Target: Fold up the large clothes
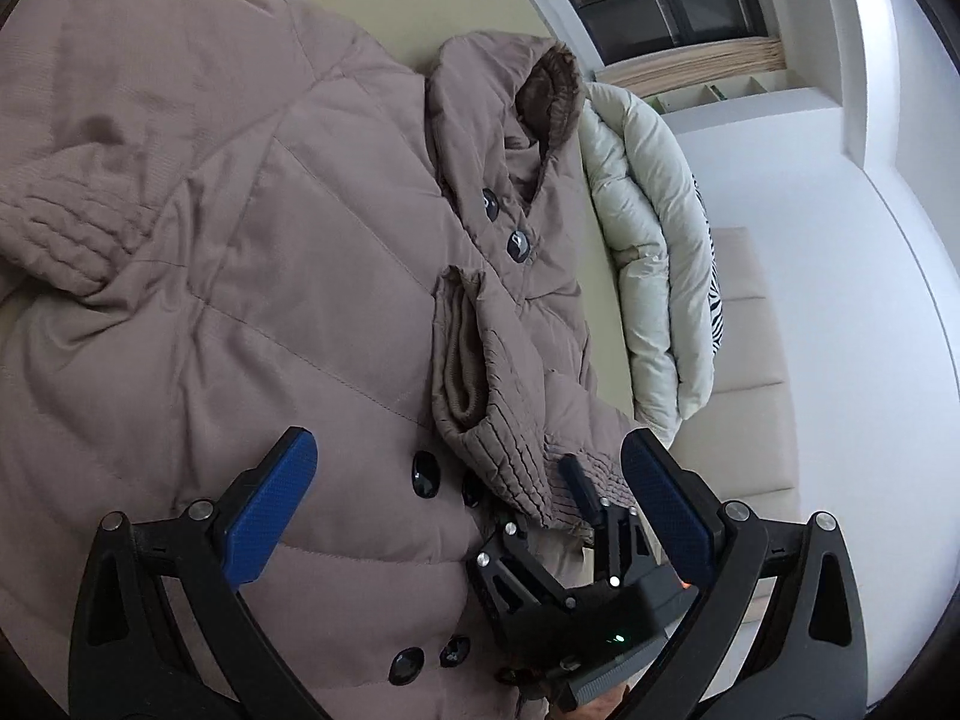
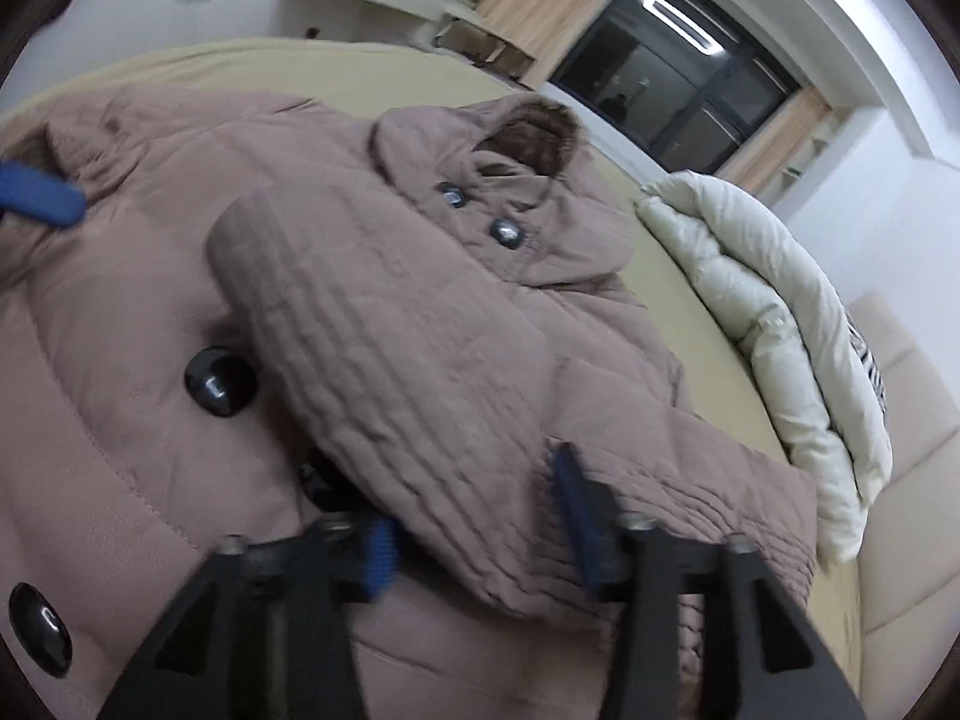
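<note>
A large taupe padded coat with dark buttons and a fur-lined hood lies flat on the bed; it also fills the right wrist view. Its right sleeve is folded across the front, with the ribbed cuff lying over the buttons. My left gripper is open and empty, hovering above the coat front. My right gripper has its jaws around the folded sleeve, partly closed; it also shows in the left wrist view beside the cuff.
The coat rests on a beige bed sheet. A folded pale duvet lies along the bed's right side, against a padded cream headboard. A dark window and white wall are behind.
</note>
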Available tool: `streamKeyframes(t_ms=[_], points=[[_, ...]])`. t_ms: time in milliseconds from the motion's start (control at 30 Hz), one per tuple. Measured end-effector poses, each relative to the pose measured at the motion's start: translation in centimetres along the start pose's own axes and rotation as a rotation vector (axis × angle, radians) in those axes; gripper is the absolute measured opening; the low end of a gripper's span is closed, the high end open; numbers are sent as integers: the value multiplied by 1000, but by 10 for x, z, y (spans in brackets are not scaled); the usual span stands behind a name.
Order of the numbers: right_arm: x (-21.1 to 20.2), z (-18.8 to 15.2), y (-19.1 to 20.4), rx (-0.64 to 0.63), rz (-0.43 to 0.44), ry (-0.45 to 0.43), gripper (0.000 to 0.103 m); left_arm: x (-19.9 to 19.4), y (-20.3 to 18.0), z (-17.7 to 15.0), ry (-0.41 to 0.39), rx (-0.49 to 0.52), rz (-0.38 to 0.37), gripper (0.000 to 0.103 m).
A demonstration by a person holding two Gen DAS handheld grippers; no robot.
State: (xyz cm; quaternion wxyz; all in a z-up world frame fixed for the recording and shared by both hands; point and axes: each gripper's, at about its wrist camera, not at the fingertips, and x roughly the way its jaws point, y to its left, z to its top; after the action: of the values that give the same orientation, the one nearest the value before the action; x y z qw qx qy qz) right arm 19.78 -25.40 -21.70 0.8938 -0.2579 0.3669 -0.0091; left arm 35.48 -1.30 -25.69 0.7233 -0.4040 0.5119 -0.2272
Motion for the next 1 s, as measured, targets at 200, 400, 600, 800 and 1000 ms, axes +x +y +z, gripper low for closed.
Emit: streamKeyframes(t_ms=[200,400,600,800,1000], points=[[-39,-24,-45,315,171,-28,97,57,-30,8,74,80,55,103],[-60,-75,-97,678,313,-24,97,101,-46,19,108,148,159,79],[-76,-93,-157,947,366,-98,97,128,-47,17,139,204,210,18],[-89,-93,-211,1057,393,-176,97,76,-36,41,2,191,211,15],[-67,-110,-257,1273,487,-157,94,19,11,72,-130,125,303,15]])
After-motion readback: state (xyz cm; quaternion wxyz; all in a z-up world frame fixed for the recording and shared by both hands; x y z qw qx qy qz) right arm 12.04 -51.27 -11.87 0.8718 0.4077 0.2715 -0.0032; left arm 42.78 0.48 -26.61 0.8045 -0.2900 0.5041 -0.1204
